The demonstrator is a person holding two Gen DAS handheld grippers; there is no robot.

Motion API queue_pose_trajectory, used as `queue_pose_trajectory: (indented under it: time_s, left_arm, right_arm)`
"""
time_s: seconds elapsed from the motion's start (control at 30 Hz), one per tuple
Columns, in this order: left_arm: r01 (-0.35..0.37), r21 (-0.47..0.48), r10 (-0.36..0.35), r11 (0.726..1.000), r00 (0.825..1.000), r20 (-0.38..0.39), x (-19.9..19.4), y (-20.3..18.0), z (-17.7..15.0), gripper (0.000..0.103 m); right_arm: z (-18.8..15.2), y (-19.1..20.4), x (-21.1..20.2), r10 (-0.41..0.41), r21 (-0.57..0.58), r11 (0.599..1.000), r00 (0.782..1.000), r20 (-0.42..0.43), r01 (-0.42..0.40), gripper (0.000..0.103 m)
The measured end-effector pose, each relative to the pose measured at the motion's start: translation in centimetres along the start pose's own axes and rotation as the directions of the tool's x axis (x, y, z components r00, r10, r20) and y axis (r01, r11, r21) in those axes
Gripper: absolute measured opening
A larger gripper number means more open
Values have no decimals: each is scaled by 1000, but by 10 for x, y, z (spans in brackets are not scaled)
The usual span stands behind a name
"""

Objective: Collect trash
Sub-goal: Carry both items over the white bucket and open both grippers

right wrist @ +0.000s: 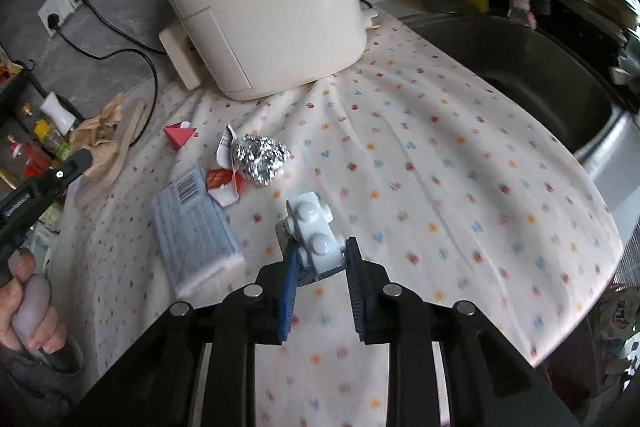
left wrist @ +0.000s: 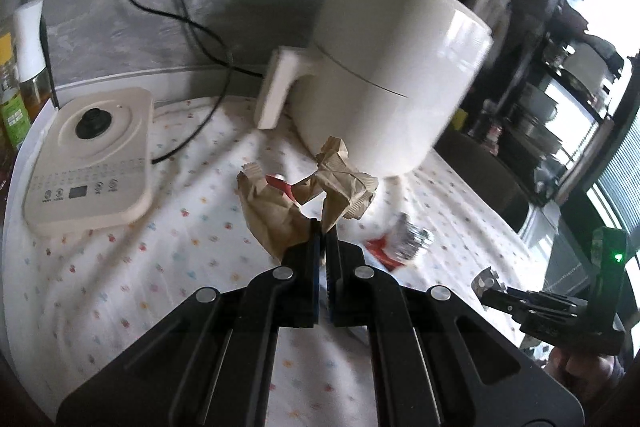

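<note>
Collecting trash, both grippers loaded. At left, my left gripper (left wrist: pixel 323 227) has its jaws pinched fully together on a corner of the crumpled brown paper (left wrist: pixel 304 195), which hangs above the dotted cloth (left wrist: pixel 120 267) in front of the white cooker (left wrist: pixel 392 75). I should carry it gently, since a thin corner can tear or slip out. In the middle of the cloth, trash remains: a foil ball (right wrist: pixel 260 157), red-and-white wrapper scraps (right wrist: pixel 222 183) touching it, and a blue pack (right wrist: pixel 196 227) just beside them. At right, my right gripper (right wrist: pixel 322 263) is narrowed around a pale blue blister pack (right wrist: pixel 316 231). The left pad presses its edge; I cannot tell whether the right pad touches. I should confirm that hold before lifting.
</note>
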State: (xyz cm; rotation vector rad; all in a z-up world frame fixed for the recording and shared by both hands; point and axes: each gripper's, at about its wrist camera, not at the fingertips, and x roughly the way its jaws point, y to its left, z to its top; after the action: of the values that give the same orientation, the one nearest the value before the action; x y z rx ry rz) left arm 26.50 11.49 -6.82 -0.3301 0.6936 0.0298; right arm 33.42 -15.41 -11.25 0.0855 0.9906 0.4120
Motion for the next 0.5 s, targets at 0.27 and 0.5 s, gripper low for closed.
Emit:
queue_pose_trajectory:
  time_s: [0.27,0.5]
  left_arm:
    - [51,54,-49,997,999,-23,-15,-59,-26,4]
    - [100,95,-95,990,994,-57,-22,-111,-49,4]
  right_arm:
    - [-31,-30,-48,0,31,1000,1000,28,-1,23]
    - [-60,-62,-86,-13,71,997,999,43,9,24]
